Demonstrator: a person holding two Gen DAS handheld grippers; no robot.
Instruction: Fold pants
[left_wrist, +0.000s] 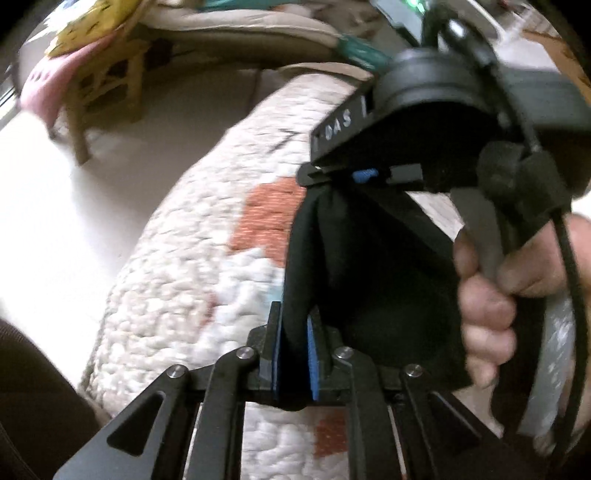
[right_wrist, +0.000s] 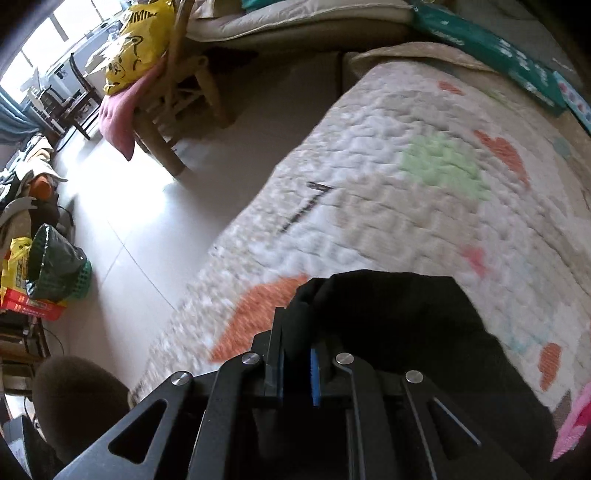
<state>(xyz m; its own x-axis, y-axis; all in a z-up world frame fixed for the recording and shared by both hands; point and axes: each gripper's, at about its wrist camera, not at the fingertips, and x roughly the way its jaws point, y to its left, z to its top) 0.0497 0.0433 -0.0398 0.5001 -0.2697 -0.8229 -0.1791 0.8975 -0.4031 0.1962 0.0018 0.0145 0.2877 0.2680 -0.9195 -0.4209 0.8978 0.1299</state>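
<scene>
The black pants (left_wrist: 373, 266) hang between both grippers above a quilted bed (left_wrist: 192, 258). My left gripper (left_wrist: 294, 354) is shut on a fold of the black cloth between its blue pads. The right gripper (left_wrist: 364, 175) shows in the left wrist view, just above and ahead, also clamped on the pants, with the person's hand (left_wrist: 487, 295) on its handle. In the right wrist view my right gripper (right_wrist: 297, 369) is shut on the black pants (right_wrist: 399, 325), which drape to the right over the bed (right_wrist: 406, 192).
The bed's quilt is cream with orange and green patches. A wooden chair (right_wrist: 177, 110) with a yellow bag (right_wrist: 136, 44) and pink cloth stands on the pale floor (right_wrist: 122, 236) to the left. A green basket (right_wrist: 59, 269) and boxes sit far left. Green packages (right_wrist: 491, 48) lie at the bed's far end.
</scene>
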